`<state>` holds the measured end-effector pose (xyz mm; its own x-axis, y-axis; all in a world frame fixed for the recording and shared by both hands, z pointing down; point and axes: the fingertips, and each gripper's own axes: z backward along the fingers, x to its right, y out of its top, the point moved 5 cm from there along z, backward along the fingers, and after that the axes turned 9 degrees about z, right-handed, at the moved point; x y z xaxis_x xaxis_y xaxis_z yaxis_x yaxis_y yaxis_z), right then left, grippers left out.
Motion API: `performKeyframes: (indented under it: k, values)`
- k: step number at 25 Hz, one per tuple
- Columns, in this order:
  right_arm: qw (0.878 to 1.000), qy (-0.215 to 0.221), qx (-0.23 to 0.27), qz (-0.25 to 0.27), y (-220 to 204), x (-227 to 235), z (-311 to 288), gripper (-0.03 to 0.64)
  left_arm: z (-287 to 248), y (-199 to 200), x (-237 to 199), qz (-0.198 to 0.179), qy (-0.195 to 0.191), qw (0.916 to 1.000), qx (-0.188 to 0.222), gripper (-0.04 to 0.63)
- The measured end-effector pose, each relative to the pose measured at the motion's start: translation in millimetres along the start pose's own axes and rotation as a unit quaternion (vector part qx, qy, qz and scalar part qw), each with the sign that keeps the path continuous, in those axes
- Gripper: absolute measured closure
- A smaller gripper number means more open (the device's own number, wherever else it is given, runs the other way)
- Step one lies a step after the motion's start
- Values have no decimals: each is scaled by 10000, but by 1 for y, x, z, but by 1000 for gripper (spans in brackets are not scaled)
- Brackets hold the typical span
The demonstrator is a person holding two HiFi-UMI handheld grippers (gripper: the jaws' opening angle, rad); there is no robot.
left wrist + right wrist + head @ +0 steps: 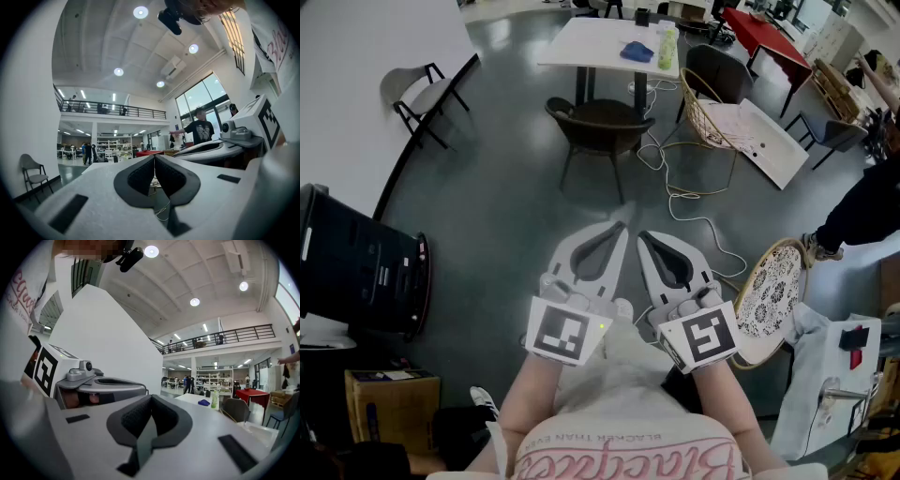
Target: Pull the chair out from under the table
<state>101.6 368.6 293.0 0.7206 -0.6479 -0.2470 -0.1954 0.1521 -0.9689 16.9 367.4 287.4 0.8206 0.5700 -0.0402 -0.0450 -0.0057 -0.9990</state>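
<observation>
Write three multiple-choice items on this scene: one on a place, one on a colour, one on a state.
1. Where does the dark chair stand?
A. Drawn up to the near edge of the white table
B. Tipped over on the floor
C. On top of the table

2. What colour is the cloth on that table?
A. Red
B. Blue
C. Yellow

3. How are the left tongs and right tongs?
A. Both wide open
B. Left clamped on the chair
C. Both shut, holding nothing

Answers:
1 A: the head view shows it upright at the table's edge.
2 B: the cloth is blue, lying beside a green bottle.
3 C: each gripper view shows the jaws closed together with nothing between them, far from the chair.
</observation>
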Motion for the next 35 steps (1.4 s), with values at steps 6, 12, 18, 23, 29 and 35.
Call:
performKeyframes:
  k: [6, 12, 18, 23, 29, 35]
  values:
    - [10000, 77, -62, -12, -5, 4, -7, 614, -6, -2, -6, 91, 80, 9999, 39, 591]
    - [9999, 130, -6, -45, -6, 22, -26, 614, -28, 3, -22, 88, 154, 9998, 102, 591]
    - [9998, 173, -52, -37, -18, 56, -52, 614, -67, -2, -40, 132, 224, 9996, 66, 591]
    - [9996, 263, -70, -48, -29, 95, -80, 614, -113, -3, -57, 125, 319, 9994, 19, 591]
    - [9990, 433, 7, -86, -37, 137, -114, 614, -158, 2, -81, 26, 551, 9985, 46, 591]
    - [9982, 561, 118, -151, -44, 162, -140, 614, -186, -1, -95, -160, 647, 9978, 9, 591]
